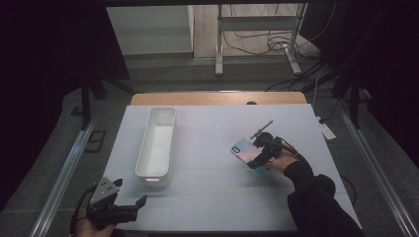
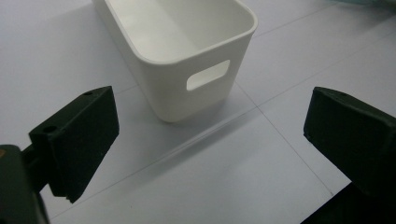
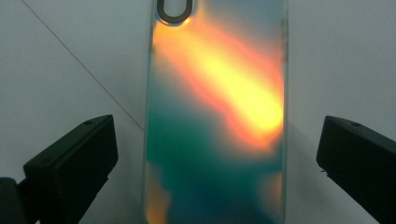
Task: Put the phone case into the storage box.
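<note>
An iridescent phone case point(image 1: 245, 150) lies flat on the white table point(image 1: 207, 197), right of centre. In the right gripper view the case point(image 3: 217, 121) glows orange and teal, its camera cutout at the top. My right gripper point(image 1: 259, 157) hangs over its near end, open, one jaw on each side of the case and both clear of it. A long white bin point(image 1: 157, 145) stands left of centre; in the left gripper view its near end point(image 2: 187, 70) shows a handle slot. My left gripper point(image 1: 134, 205) is open at the table's front left corner, pointing toward the bin.
Past the far edge of the table runs a wooden strip point(image 1: 217, 98). Beyond it are metal desk legs point(image 1: 219, 44) and cables on the floor. Dark curtains hang at both sides.
</note>
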A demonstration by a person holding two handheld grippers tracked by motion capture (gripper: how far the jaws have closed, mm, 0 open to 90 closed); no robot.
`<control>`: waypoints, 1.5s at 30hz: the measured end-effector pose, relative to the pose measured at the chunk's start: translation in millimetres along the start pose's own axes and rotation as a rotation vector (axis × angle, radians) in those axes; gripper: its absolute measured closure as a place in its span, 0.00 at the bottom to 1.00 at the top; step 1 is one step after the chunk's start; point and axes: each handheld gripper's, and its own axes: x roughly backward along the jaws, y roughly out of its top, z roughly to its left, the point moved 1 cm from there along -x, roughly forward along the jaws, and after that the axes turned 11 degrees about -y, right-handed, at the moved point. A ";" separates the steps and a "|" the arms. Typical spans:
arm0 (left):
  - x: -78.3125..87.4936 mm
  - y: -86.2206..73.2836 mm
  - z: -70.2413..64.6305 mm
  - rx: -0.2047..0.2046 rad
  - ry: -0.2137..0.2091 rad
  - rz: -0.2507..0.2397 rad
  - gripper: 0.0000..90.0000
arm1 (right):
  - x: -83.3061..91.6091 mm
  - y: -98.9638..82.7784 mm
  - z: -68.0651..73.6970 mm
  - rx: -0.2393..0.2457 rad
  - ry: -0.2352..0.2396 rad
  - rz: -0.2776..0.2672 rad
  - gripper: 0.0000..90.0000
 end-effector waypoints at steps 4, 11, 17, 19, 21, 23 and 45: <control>0.0 0.0 0.0 0.001 0.000 -0.001 0.05 | -6.5 -2.3 1.7 -0.003 0.006 0.011 0.00; -0.1 0.1 0.0 0.000 0.001 0.001 0.05 | -14.9 -6.2 2.3 0.004 -0.011 0.036 0.00; -0.1 0.0 -0.1 -0.001 0.001 0.001 0.05 | -15.3 -6.8 4.6 0.023 -0.028 0.035 0.00; -0.1 0.0 -0.2 -0.001 0.002 0.002 0.05 | -15.4 -6.8 4.3 0.028 -0.026 0.036 0.00; -0.2 0.0 -0.2 -0.002 0.002 0.002 0.05 | -14.9 -6.8 4.1 0.029 -0.023 0.038 0.01; -0.3 0.1 -0.3 -0.003 0.003 0.003 0.05 | -13.0 -6.8 3.8 0.034 -0.016 0.034 0.08; 0.3 0.3 0.9 0.006 -0.009 -0.003 0.05 | -6.3 -9.8 2.2 0.022 -0.005 0.014 0.19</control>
